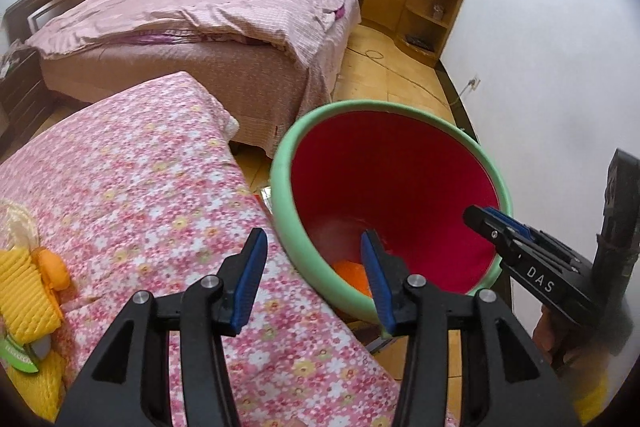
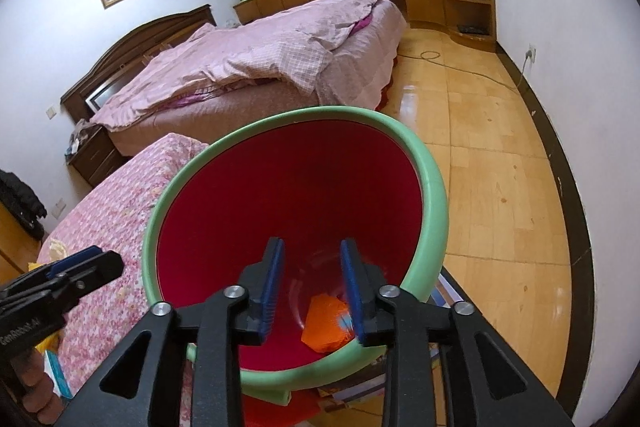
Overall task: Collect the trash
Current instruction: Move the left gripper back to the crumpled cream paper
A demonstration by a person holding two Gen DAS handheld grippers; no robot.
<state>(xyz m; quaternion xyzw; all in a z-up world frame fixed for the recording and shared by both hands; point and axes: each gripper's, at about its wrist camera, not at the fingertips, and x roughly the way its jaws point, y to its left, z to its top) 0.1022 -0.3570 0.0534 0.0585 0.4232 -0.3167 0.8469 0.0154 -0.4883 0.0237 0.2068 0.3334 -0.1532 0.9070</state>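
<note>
Crumpled orange wrapper lying in red plastic bin with green rim. Right tool partly open above, empty. Left tool half open, empty.

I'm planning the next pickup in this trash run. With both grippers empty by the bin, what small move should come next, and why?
Probably swing the left gripper back over the flowered table toward the yellow foam wrapper near its edge. Its jaws stand open and empty, and that litter still lies there, while an orange piece already sits in the green-rimmed bin. The right gripper hangs open over the bin.
</note>
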